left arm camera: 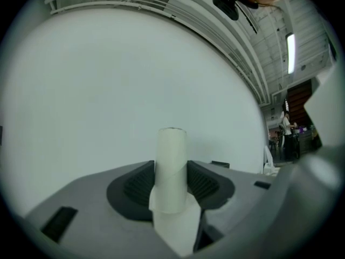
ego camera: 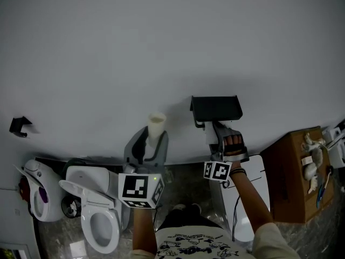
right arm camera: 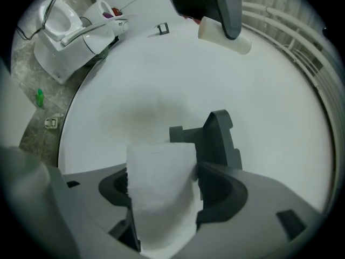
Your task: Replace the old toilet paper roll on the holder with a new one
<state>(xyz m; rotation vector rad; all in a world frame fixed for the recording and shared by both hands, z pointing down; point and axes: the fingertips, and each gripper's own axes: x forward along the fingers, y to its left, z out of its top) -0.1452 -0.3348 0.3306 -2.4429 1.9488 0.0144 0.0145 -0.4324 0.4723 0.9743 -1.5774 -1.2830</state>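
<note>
The new roll (right arm camera: 159, 169), pinched between the right gripper's (right arm camera: 167, 190) jaws just below the wall holder (right arm camera: 207, 139), seems ready for mounting, while the left gripper (left arm camera: 171, 186), left of the holder, clamps the bare cardboard tube (left arm camera: 171, 150) out of the way.

Two grippers are counted: the left gripper (ego camera: 152, 144) and the right gripper (ego camera: 218, 134). One marker cube is carried by each, so two are counted: the left cube (ego camera: 140, 189) and the right cube (ego camera: 217, 170). One bare cardboard tube (ego camera: 156, 124) and one full paper roll (right arm camera: 161, 193) are seen. One black holder (ego camera: 215, 108) and one small black bracket (ego camera: 20, 125) are counted. Two toilets (ego camera: 99, 223) are seen at the lower left. One further white fixture (ego camera: 249, 198) cannot be named with certainty. One brown box (ego camera: 294, 177) and one green bottle (right arm camera: 39, 97) are counted.
</note>
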